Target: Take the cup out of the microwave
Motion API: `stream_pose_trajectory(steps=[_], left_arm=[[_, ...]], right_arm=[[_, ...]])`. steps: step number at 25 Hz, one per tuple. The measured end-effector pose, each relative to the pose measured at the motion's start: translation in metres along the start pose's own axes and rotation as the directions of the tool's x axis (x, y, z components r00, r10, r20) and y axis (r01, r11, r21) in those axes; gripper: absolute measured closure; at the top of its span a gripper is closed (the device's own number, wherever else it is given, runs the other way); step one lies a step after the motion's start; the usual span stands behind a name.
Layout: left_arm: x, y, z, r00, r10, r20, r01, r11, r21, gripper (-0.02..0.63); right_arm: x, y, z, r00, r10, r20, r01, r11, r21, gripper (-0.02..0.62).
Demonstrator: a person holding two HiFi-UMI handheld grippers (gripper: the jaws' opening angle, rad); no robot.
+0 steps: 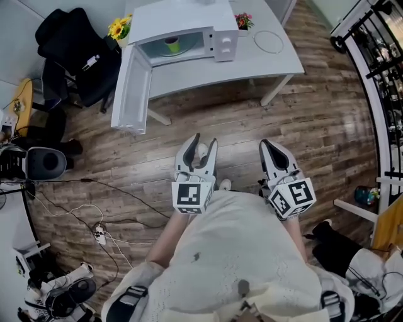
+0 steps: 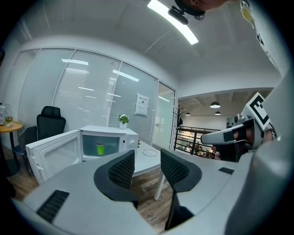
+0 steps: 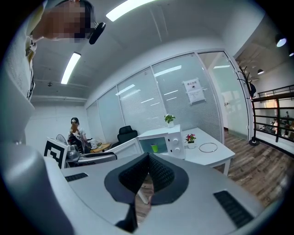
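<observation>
1. Head view: The green cup (image 1: 171,44) stands upright on the turntable inside the white microwave (image 1: 179,19). The microwave sits on the white table (image 1: 252,60), and its door (image 1: 132,88) is swung wide to the left. Both tools are well apart from it across bare floor. The left gripper (image 1: 204,139) has its jaws spread and empty, and the cup lies straight ahead of it and slightly to the left. The right gripper (image 1: 266,146) has its jaws pressed together on nothing and sits further off to the side. I judge the left the nearer and better lined up with the opening.

2. Left gripper view: The jaws of the left gripper (image 2: 147,156) stand apart with only floor and table edge between them. The cup (image 2: 100,149) shows to the left of them, deep in the cavity past the open door (image 2: 50,156). It is too small to tell whether it has a handle.

3. Right gripper view: The right gripper (image 3: 148,159) is clenched, pad against pad, with nothing in it. The cup (image 3: 154,148) sits just above the jaw tips in the picture but far off in the room. Its base is hard to make out.
</observation>
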State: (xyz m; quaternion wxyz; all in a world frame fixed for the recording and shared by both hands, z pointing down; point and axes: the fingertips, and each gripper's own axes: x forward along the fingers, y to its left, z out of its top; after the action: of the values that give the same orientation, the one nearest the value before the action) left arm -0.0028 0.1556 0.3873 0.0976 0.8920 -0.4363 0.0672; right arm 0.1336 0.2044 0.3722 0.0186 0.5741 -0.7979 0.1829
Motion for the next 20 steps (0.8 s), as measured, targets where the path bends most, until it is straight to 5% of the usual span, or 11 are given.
stream_pose_trajectory(steps=[20], left_arm=[[0.147, 0.078, 0.042, 0.991, -0.132, -0.018, 0.132, 0.991, 0.034, 0.408]], right_arm=[[0.139, -0.05, 0.056, 0.996, -0.084, -0.018, 0.084, 0.996, 0.02, 0.586]])
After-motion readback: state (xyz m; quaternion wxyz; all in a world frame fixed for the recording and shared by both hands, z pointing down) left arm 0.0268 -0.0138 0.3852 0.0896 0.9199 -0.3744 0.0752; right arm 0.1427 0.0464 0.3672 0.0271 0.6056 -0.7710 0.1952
